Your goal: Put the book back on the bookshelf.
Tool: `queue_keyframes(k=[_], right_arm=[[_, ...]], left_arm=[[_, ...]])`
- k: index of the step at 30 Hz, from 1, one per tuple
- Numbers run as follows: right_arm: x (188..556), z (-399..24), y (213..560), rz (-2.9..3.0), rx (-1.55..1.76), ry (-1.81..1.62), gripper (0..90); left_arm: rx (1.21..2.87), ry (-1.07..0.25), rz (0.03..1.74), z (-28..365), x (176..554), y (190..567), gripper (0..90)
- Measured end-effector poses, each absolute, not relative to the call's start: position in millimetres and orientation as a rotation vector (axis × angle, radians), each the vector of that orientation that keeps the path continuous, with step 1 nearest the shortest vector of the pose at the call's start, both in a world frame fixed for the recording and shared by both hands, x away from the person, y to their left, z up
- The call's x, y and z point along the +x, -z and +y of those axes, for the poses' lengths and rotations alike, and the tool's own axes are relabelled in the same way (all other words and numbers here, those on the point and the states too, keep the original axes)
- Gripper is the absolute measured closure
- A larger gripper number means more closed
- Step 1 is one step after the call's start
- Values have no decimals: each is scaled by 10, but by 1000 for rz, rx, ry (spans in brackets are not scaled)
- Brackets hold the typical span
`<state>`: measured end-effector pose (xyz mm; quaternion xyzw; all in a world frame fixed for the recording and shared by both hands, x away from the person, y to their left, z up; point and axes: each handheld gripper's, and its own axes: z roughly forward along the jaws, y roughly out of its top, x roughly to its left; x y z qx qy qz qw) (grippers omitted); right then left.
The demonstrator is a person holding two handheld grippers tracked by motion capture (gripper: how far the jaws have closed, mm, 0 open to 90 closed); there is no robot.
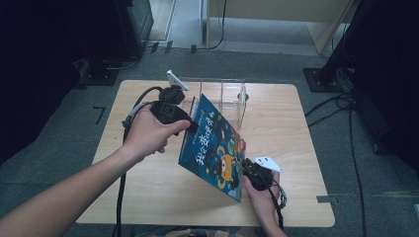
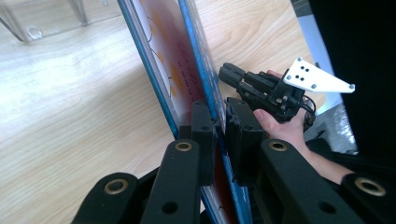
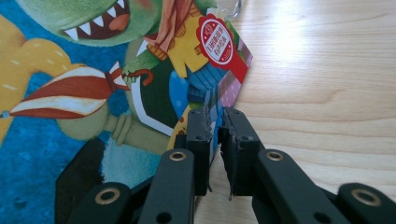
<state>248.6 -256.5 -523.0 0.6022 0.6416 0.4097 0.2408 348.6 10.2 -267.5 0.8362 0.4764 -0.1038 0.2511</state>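
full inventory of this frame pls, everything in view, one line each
Thin picture book with blue cartoon cover: 1, blue with green and yellow monsters, held tilted above the table's middle, pinched at two edges.
Clear acrylic stand with dividers: 1, transparent, far middle of the table, behind the book.
Light wooden table: 1, pale wood grain, centre of the high view, on grey carpet.
Black cables: several, black, on the floor right of the table.
Left tool: 1, black, shut on the book's upper left edge.
Right tool: 1, black, shut on the book's lower right edge.
Hands: 2, left hand, right hand, one on each tool.
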Motion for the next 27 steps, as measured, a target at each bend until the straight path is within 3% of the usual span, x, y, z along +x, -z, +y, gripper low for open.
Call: queue_keyframes(k=[27], right_arm=[[2556,-2151,5242,1872,1639,-1248,719]], left_arm=[[2547,-67,1111,-430,3210,2172,839]])
